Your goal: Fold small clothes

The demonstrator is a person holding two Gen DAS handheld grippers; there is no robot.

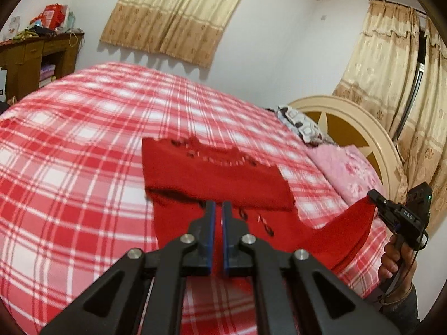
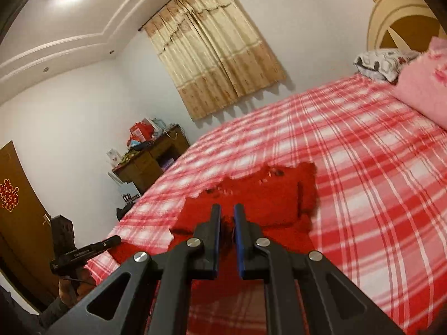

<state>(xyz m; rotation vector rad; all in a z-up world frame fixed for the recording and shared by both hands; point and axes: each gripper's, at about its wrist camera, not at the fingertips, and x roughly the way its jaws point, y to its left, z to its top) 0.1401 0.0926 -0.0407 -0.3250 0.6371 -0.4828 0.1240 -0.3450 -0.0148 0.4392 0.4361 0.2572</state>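
A red knitted garment (image 1: 215, 176) with a small lace pattern lies on the red-and-white checked bedsheet (image 1: 83, 139). Its far part rests flat on the bed, while its near edge is lifted off the sheet. My left gripper (image 1: 218, 205) is shut on that near edge, with red cloth showing between its blue pads. At the right of the left wrist view, my right gripper (image 1: 373, 195) pinches a raised corner of the garment, with a hand on its handle. In the right wrist view the right gripper (image 2: 226, 208) is shut on red cloth (image 2: 265, 195), and the left gripper (image 2: 117, 239) holds the other corner.
A pink pillow (image 1: 352, 173) and a patterned pillow (image 1: 300, 122) lie against the cream headboard (image 1: 349, 111) on the right. A cluttered wooden desk (image 1: 33, 55) stands beyond the bed's far left side. Curtains (image 1: 178, 14) hang on the wall, and a brown door (image 2: 16, 209) is behind.
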